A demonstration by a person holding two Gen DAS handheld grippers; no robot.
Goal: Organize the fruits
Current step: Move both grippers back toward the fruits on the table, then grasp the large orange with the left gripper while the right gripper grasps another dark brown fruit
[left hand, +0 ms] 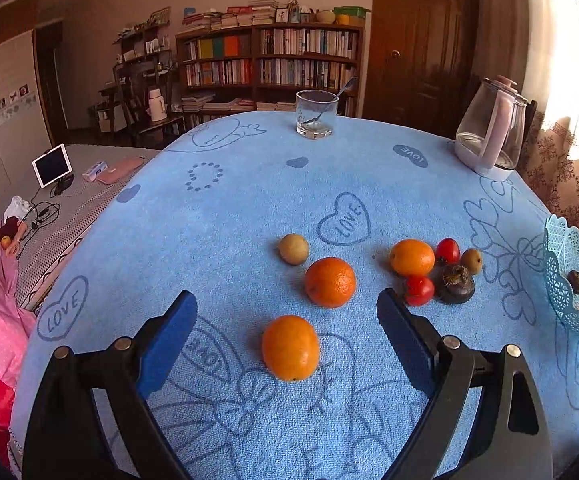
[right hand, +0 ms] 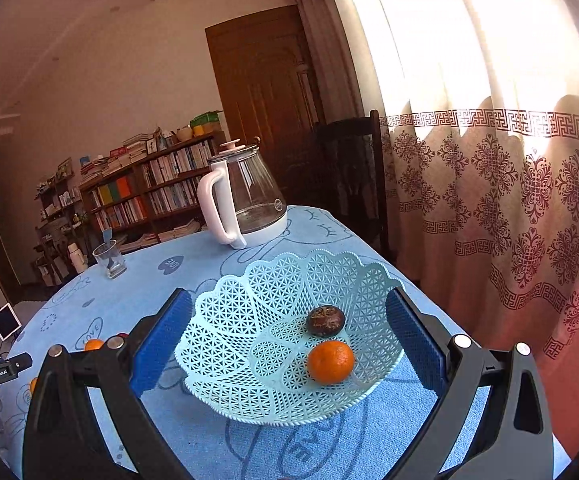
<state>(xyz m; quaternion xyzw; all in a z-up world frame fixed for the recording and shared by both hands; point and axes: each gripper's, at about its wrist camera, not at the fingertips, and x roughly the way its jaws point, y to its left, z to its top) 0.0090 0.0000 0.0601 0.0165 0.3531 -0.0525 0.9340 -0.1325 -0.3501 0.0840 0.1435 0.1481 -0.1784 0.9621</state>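
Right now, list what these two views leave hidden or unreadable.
- Basket, left wrist view: cut off by the right edge, contents partly out of view.
- Loose fruit on the cloth, right wrist view: mostly hidden behind the right gripper's left finger.
- Book titles: too small.

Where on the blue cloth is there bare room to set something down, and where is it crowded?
Bare: the wide stretch between the glass and the small brown fruit, and left of it. Crowded: the cluster of orange, tomatoes and dark fruit beside the basket.
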